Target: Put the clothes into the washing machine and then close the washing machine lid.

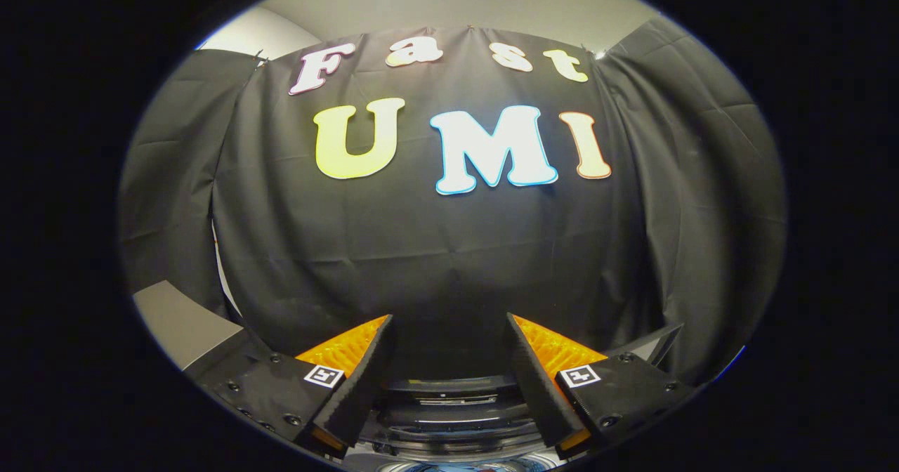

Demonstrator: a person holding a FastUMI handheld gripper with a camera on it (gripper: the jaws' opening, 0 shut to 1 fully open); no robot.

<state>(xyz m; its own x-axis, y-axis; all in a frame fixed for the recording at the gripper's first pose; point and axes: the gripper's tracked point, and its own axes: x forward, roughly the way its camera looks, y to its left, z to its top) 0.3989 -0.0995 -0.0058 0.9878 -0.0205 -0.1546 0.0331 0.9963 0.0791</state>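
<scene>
The washing machine (449,416) sits low down, between the two fingers and just under them. You can see only a dark, shiny, curved part of its top, with a bit of something bluish and red at the very bottom that is too small to tell. Beyond the fingers hangs the big black cloth wall (449,261) of the booth, with a pale wall (449,1) above it. The gripper (449,349) has its fingers spread wide apart, and they hold nothing.

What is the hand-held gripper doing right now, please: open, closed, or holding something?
Hand-held gripper: open, holding nothing, fingers spread above the washing machine, pointing at the black cloth wall.
</scene>
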